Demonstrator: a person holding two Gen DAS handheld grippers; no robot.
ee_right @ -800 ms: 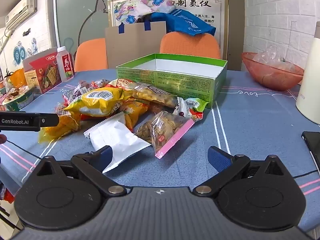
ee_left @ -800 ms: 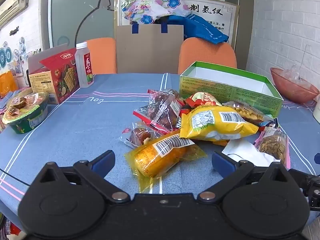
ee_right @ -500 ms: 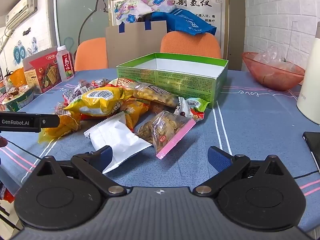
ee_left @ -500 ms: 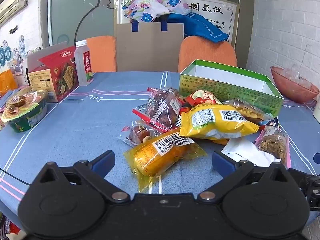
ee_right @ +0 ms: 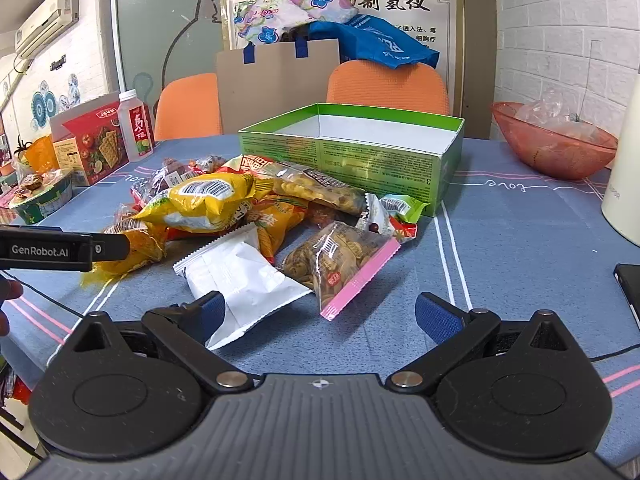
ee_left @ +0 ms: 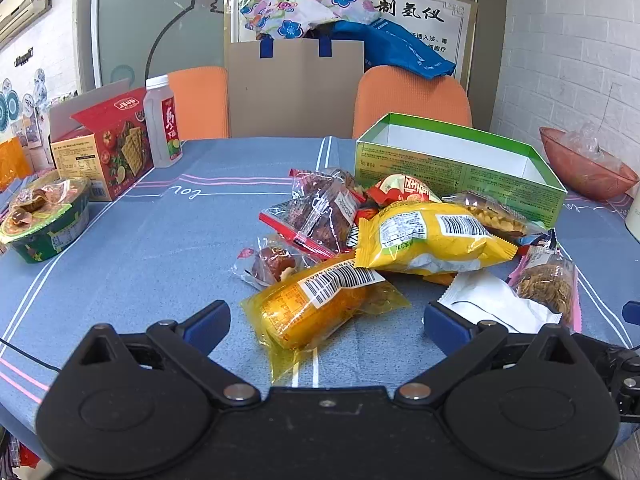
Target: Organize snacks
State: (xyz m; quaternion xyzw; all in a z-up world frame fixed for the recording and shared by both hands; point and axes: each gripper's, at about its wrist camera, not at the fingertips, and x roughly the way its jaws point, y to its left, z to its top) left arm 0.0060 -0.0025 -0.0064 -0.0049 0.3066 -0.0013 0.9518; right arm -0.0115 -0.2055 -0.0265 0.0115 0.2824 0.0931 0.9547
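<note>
A pile of snack packets lies on the blue tablecloth in front of an open green box. Nearest my left gripper is an orange packet with a barcode; behind it is a yellow bag. My left gripper is open and empty, just short of the orange packet. My right gripper is open and empty, its left finger beside a white packet. A clear packet with a pink edge lies just beyond it.
A red cracker box, a drink bottle and a green bowl of sweets stand at the left. A red bowl and a white container stand at the right. Orange chairs stand behind the table.
Both grippers have eased slightly forward toward the pile. Nothing on the table has moved.
</note>
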